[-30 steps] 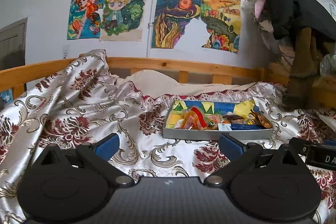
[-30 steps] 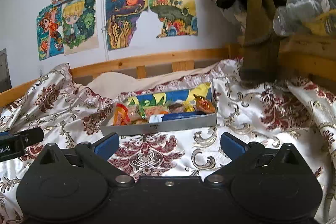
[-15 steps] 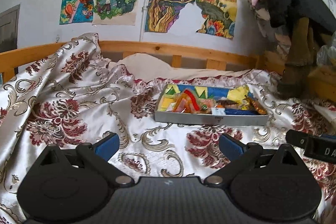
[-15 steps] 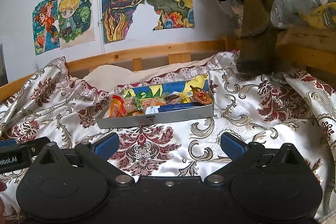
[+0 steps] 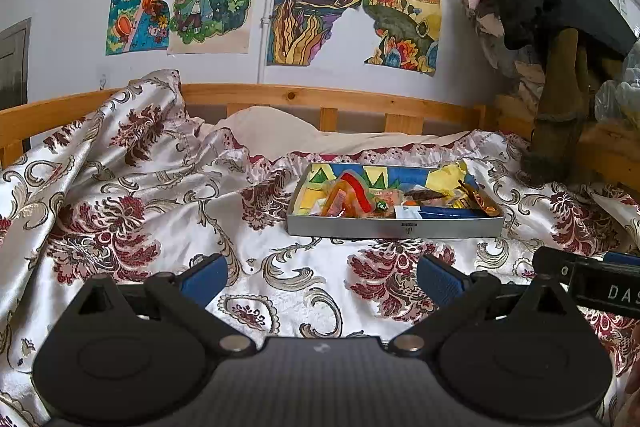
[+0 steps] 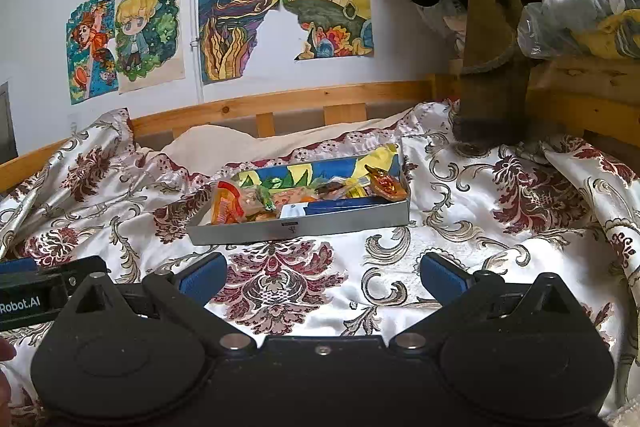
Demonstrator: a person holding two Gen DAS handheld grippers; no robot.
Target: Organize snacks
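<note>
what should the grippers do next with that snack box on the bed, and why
Probably ease the right gripper forward toward the shallow grey cardboard box of mixed snack packets. Both it and the left gripper are open, hold nothing, and hang short of the box over the floral satin bedspread, so nothing can be sorted yet.

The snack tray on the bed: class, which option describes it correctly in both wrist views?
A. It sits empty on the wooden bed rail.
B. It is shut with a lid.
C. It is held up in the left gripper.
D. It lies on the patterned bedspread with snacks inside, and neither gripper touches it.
D: the snack tray rests on the bedspread, wrappers showing inside, while the left gripper and right gripper are open short of it.
</note>
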